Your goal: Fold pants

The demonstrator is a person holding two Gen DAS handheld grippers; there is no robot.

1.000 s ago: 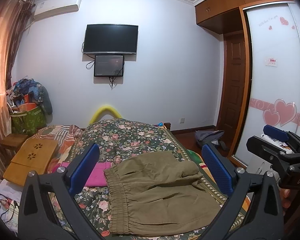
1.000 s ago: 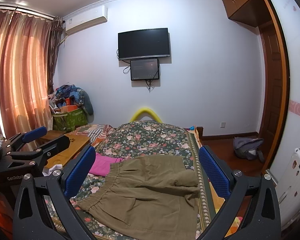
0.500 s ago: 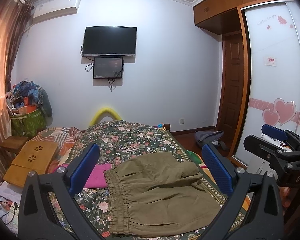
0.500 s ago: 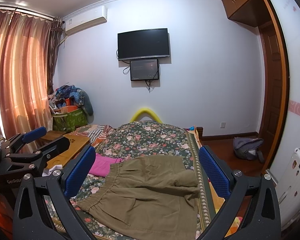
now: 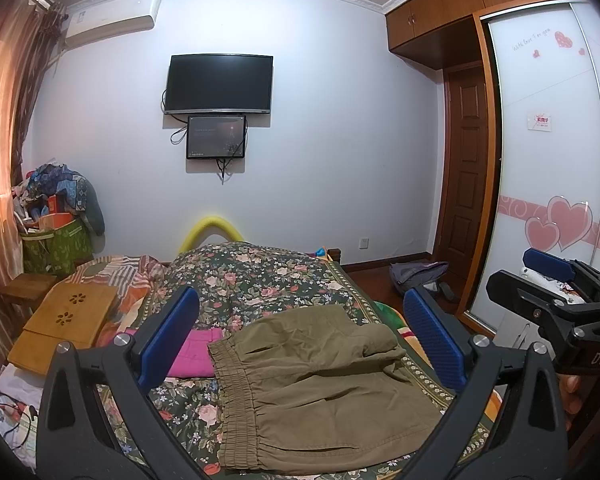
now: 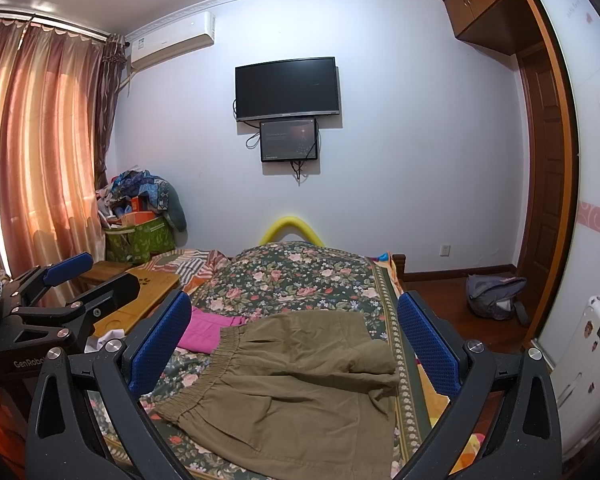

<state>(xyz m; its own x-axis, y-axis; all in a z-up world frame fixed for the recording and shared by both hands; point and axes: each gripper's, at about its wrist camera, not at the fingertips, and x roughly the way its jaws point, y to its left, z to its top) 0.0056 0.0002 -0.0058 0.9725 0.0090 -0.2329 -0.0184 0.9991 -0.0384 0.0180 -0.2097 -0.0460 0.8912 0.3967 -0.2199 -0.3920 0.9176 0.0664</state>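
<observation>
Olive-green cloth: one pair of pants (image 5: 316, 392) is laid flat on the floral bedspread (image 5: 252, 276), its elastic waistband (image 5: 236, 396) turned toward the pink garment (image 5: 192, 354), its far part already doubled over.
Left gripper (image 5: 300, 344): held above the near part of the pants, jaws wide apart, nothing held.
Right gripper (image 6: 296, 348): held above the pants too, jaws wide apart, nothing held.
Risk, layers: only the top layer may be pinched, because the cloth is doubled; the fold would then be pulled open.
Risk, bedspread: the bedspread may be caught together with the pants if the jaws are pushed too deep.
Risk, neighbour: the pink garment, just beside the waistband, may be dragged along.
Count: two grippers, one pants, one pink garment, one wooden lap table (image 5: 66, 324) beyond the pink garment.
</observation>
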